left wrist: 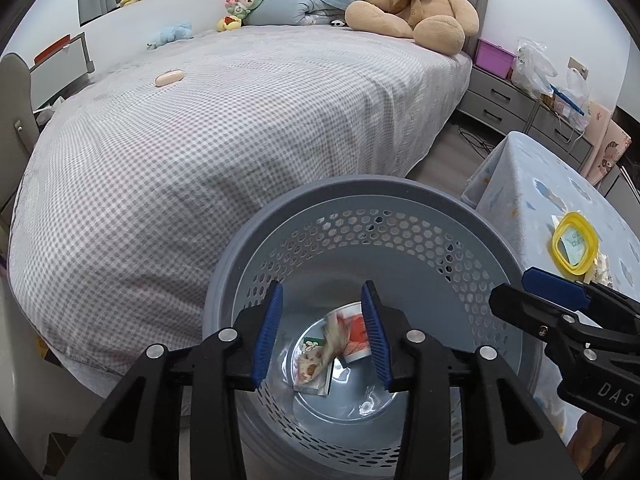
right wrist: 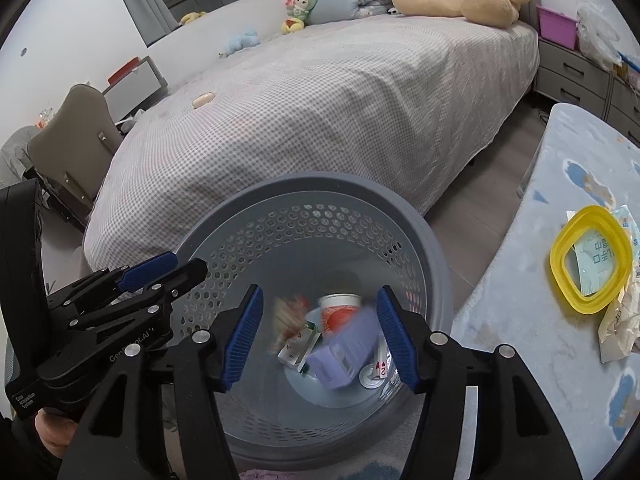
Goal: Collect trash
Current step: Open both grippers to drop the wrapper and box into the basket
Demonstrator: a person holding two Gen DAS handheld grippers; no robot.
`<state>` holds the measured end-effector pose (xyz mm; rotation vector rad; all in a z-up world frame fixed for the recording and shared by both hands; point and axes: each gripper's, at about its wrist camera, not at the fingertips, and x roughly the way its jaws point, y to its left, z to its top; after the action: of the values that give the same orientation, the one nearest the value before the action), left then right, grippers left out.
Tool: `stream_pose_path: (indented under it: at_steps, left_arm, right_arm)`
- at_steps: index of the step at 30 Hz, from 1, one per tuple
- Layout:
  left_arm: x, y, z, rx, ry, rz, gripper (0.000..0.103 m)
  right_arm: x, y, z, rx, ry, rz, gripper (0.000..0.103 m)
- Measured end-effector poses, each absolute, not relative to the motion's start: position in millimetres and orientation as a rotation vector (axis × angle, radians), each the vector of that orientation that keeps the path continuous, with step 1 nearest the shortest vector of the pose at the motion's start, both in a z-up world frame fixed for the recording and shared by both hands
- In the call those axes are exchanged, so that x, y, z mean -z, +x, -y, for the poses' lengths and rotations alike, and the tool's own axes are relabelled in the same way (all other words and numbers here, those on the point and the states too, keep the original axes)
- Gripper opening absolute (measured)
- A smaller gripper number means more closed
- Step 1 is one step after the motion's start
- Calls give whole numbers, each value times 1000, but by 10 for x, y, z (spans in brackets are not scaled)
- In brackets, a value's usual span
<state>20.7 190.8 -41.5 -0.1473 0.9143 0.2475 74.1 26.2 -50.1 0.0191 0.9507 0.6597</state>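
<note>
Over the grey perforated bin (left wrist: 400,208) the left gripper (left wrist: 325,334) hangs with jaws apart, a crumpled wrapper (left wrist: 320,354) blurred below it; the right gripper (right wrist: 320,338) is likewise apart above a lilac box (right wrist: 348,354). Remaining wrappers (right wrist: 618,320) on the table (right wrist: 532,280) look light and crinkly, best pinched at an edge.

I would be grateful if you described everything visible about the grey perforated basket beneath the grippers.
The basket is round, grey-blue and looks like plastic, with a smooth solid rim and walls pierced by hexagonal holes. It stands upright and open-topped between the checked bed and the cloth-covered table, seemingly touching both. On its solid bottom lie a paper cup, a small carton and wrappers, with blurred pieces falling in.
</note>
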Motion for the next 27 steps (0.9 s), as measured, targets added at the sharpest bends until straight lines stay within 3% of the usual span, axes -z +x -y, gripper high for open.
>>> stream_pose_path:
  at_steps: [8, 27]
  left_arm:
    - [396, 157, -1917, -265, -140, -904, 53]
    - [302, 61, -1876, -273, -128, -885, 64]
  right_arm:
    - [513, 734, -266, -655, 18, -953, 58]
    - [456, 661, -139, -629, 36, -929, 65]
